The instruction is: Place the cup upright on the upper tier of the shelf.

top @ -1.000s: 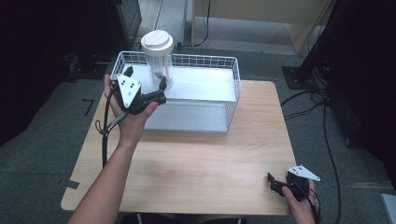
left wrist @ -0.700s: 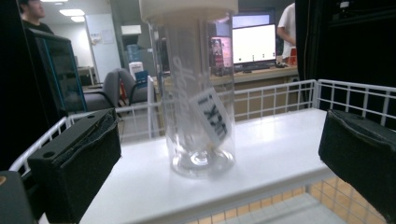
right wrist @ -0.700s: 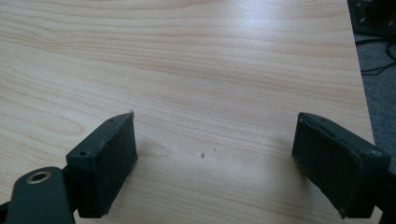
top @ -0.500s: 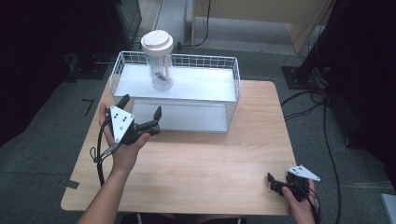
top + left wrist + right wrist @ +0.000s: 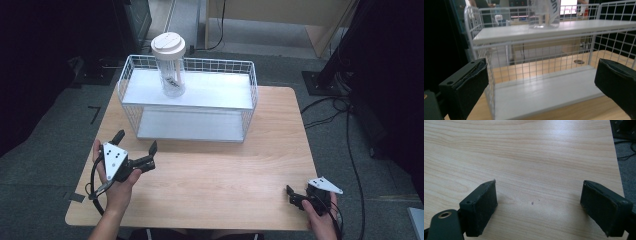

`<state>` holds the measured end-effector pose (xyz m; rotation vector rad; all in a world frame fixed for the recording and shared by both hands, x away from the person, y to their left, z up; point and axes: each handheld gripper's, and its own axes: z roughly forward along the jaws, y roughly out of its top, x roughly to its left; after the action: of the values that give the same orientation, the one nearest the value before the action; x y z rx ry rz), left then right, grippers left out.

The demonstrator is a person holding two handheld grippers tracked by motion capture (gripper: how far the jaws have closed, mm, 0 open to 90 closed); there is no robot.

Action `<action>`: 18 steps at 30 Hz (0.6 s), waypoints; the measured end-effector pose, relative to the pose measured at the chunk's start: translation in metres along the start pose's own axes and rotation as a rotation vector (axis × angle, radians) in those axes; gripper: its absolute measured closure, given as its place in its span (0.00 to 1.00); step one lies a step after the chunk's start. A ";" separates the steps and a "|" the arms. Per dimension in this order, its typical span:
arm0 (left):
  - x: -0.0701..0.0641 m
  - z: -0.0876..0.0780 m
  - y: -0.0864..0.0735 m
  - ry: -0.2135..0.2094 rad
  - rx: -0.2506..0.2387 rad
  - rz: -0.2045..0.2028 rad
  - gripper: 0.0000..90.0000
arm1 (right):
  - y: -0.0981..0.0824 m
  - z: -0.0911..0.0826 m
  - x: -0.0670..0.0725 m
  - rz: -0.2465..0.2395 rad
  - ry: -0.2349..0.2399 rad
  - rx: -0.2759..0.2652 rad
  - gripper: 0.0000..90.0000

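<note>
Left tool [image 5: 135, 150], jaws spread and empty, has withdrawn from the white wire two-tier shelf [image 5: 235, 107] to the wooden tabletop [image 5: 215, 180]; release looks complete. Clear lidded plastic jar [image 5: 170, 65] stands on the upper tier, contents indistinct. Left gripper view: jar [image 5: 545, 15] above. Right gripper view: right tool [image 5: 539, 205] spread over bare wood.

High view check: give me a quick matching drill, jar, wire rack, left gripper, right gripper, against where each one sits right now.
Things:
1. jar
2. wire rack
3. left gripper
4. right gripper

Places:
A. near table corner, person's right side
B. far half of the table
C. rack's top shelf, left end
D. open, in front of rack's left end

Pairs: 1-C, 2-B, 3-D, 4-A
</note>
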<state>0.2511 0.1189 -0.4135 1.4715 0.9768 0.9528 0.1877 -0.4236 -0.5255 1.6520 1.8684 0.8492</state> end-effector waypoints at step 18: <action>0.025 -0.033 -0.064 0.032 0.193 -0.022 0.00 | 0.000 0.000 0.000 0.002 0.000 0.002 0.15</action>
<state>0.2242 0.1586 -0.4722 1.6061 1.1311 0.8879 0.1876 -0.4235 -0.5254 1.6553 1.8686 0.8488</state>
